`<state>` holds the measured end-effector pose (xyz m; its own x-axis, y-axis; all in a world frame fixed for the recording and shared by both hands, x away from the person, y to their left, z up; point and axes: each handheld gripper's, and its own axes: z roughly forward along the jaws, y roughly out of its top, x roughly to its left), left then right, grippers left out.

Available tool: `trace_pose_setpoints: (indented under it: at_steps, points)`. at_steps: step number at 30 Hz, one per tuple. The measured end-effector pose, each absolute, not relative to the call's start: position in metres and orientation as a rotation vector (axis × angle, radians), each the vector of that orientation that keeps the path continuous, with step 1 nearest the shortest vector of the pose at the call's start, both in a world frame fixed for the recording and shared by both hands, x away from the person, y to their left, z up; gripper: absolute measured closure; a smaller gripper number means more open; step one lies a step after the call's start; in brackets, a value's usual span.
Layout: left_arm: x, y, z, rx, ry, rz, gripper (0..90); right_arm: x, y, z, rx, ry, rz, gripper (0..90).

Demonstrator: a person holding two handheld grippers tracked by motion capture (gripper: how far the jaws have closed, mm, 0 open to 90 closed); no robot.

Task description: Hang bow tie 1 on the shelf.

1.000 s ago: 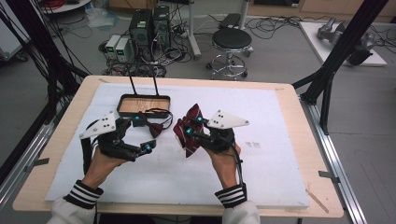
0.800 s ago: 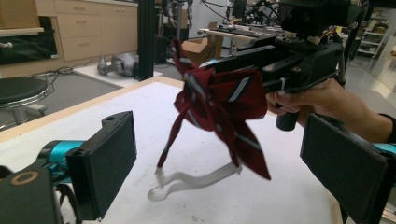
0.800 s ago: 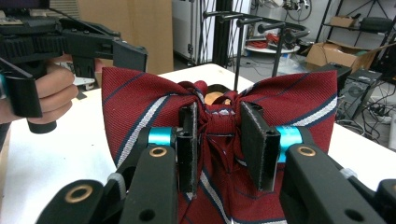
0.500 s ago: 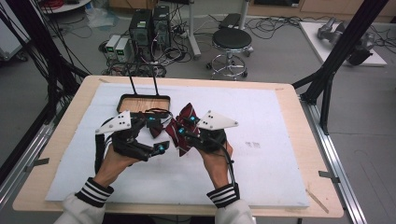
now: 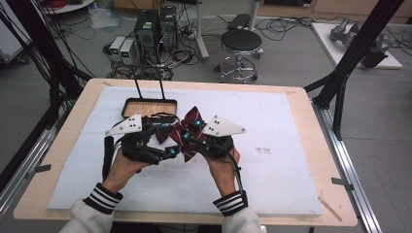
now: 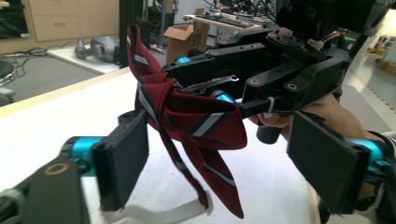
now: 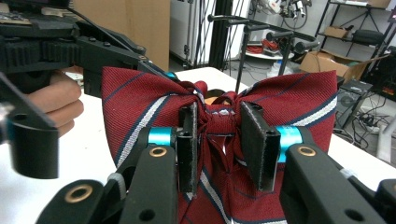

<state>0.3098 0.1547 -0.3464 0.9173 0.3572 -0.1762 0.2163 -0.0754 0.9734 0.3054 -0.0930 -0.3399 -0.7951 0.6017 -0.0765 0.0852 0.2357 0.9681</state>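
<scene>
A maroon bow tie (image 5: pixel 193 119) with white and navy stripes hangs above the white mat near the table's middle. My right gripper (image 7: pixel 219 137) is shut on its centre knot, and the wings of the bow tie (image 7: pixel 135 102) spread out to both sides of the pads. In the left gripper view the bow tie (image 6: pixel 187 116) hangs between the wide-apart pads of my left gripper (image 6: pixel 224 163), which is open. A white strap (image 6: pixel 154 214) trails from the tie's lower end. In the high view my left gripper (image 5: pixel 165 143) faces my right gripper (image 5: pixel 189 138) almost tip to tip.
A shallow tray (image 5: pixel 131 103) with a wooden floor, a black rim and two upright black rods stands just behind the grippers. The white mat (image 5: pixel 272 165) covers most of the wooden table. A stool (image 5: pixel 241 41) and computer boxes (image 5: pixel 155 24) stand on the floor beyond the far edge.
Both hands have drawn together. My left gripper has moved right until its open jaws flank the bow tie, and my right gripper has carried the tie slightly left.
</scene>
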Motion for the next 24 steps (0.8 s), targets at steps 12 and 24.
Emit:
trace_pose_setpoints:
  at_steps: [12,24]
  points:
    - [0.3155,0.1576,-0.348,1.658,0.487,0.093,48.3,0.3057,-0.0913,-0.3399,0.601,2.086,1.589,68.9]
    - [0.3173,0.162,-0.3468,1.67,0.568,0.116,82.4,0.306,-0.0911,-0.3401,0.588,2.096,1.59,68.8]
